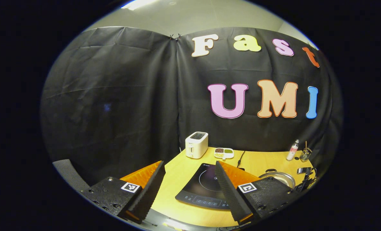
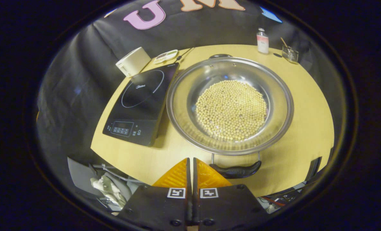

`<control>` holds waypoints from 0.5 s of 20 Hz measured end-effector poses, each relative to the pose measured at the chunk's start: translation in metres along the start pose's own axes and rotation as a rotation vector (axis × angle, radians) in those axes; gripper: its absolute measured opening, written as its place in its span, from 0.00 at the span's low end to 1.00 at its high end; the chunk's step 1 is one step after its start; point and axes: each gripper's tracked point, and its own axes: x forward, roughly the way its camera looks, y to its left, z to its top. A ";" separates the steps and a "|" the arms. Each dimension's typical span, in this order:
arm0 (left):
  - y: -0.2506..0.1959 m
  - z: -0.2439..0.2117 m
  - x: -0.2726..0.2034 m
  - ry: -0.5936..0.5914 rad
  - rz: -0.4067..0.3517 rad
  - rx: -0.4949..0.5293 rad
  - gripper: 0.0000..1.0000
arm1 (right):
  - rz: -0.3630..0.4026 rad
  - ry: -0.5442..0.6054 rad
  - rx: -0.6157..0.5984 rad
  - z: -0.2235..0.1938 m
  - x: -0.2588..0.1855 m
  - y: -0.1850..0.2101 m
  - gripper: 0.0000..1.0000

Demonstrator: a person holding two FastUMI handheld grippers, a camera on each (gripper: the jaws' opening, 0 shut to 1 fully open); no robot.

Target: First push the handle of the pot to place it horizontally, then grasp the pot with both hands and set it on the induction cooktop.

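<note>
- Two grippers are at work over a yellow wooden table.
- Left gripper view: the left gripper is at the bottom of the frame with its two fingers spread wide apart. It holds nothing.
- Between those fingers lies the black induction cooktop, low in the middle of the frame.
- Low on the right, the pot peeks out behind the right finger.
- A white toaster stands just above the cooktop in the frame. A small snack tray is to its right.
- Right gripper view: the right gripper is at the bottom middle. Its fingers are pressed together with nothing between them.
- The shiny pot sits in the middle of the frame, full of little round beans. It is just beside the cooktop, on that one's right.
- The pot's black handle is just right of the fingertips. I cannot tell if they touch.
- The cooktop has a small word on it, too tiny to read.
- A little bottle and a glass jar stand at the upper right.
</note>
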 end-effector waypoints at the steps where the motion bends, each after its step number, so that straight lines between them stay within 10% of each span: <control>1: 0.001 0.000 0.000 0.001 0.003 0.001 0.92 | -0.011 0.002 0.005 0.000 0.002 -0.005 0.03; 10: 0.003 0.001 0.001 -0.004 0.020 0.013 0.92 | -0.050 -0.016 0.072 0.010 0.002 -0.037 0.02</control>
